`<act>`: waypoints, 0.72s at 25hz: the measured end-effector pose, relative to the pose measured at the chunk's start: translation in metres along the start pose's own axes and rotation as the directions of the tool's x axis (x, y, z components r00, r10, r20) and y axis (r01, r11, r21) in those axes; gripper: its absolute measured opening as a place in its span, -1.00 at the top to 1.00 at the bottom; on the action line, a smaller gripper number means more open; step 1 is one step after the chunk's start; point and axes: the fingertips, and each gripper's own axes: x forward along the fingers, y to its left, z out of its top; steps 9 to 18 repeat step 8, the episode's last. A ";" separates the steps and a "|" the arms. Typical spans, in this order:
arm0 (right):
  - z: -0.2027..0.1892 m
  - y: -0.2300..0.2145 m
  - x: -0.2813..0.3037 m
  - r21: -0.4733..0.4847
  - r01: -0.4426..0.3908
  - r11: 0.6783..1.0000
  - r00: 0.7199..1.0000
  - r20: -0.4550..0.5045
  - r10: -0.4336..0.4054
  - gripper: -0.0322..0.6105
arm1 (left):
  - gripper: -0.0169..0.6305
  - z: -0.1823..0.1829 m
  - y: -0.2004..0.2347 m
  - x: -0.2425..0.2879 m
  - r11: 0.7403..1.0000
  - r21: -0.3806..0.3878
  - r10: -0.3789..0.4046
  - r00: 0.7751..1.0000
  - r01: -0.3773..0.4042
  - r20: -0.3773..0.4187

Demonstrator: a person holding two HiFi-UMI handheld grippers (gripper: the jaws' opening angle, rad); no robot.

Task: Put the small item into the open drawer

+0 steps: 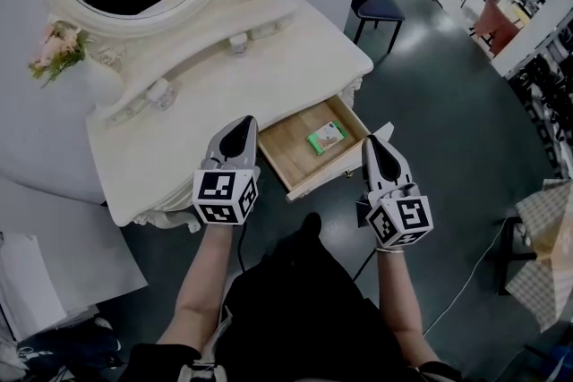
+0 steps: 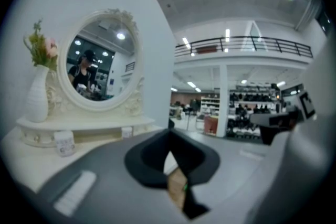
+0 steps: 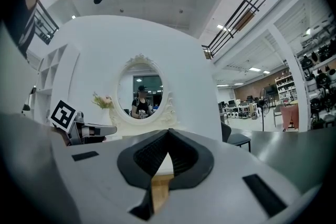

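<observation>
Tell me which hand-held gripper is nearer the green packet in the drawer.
Right. The right hand-held gripper is at the drawer's right front corner, close to the green packet; the left hand-held gripper is over the vanity top, left of the drawer, farther off.

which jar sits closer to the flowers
The left jar, nearest the flowers; the other jar sits farther right along the table.

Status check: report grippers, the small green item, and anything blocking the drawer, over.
Both shut and empty: left gripper, right gripper. Small green item lying inside the open drawer. Nothing blocking the drawer.
</observation>
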 end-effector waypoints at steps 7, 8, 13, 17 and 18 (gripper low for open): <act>0.002 0.008 -0.005 0.003 0.008 1.000 1.000 0.008 -0.008 0.91 | 0.92 0.004 -0.001 -0.008 1.000 0.001 -0.010 1.000 0.010 0.012; 0.002 0.009 -0.005 0.003 0.009 1.000 1.000 0.010 -0.009 0.91 | 0.92 0.005 0.000 -0.009 1.000 0.001 -0.010 1.000 0.010 0.014; 0.002 0.009 -0.005 0.003 0.009 1.000 1.000 0.010 -0.009 0.91 | 0.92 0.005 0.000 -0.009 1.000 0.001 -0.010 1.000 0.010 0.014; 0.002 0.009 -0.005 0.003 0.009 1.000 1.000 0.010 -0.009 0.91 | 0.92 0.005 0.000 -0.009 1.000 0.001 -0.010 1.000 0.010 0.014; 0.002 0.009 -0.005 0.003 0.009 1.000 1.000 0.010 -0.009 0.91 | 0.92 0.005 0.000 -0.009 1.000 0.001 -0.010 1.000 0.010 0.014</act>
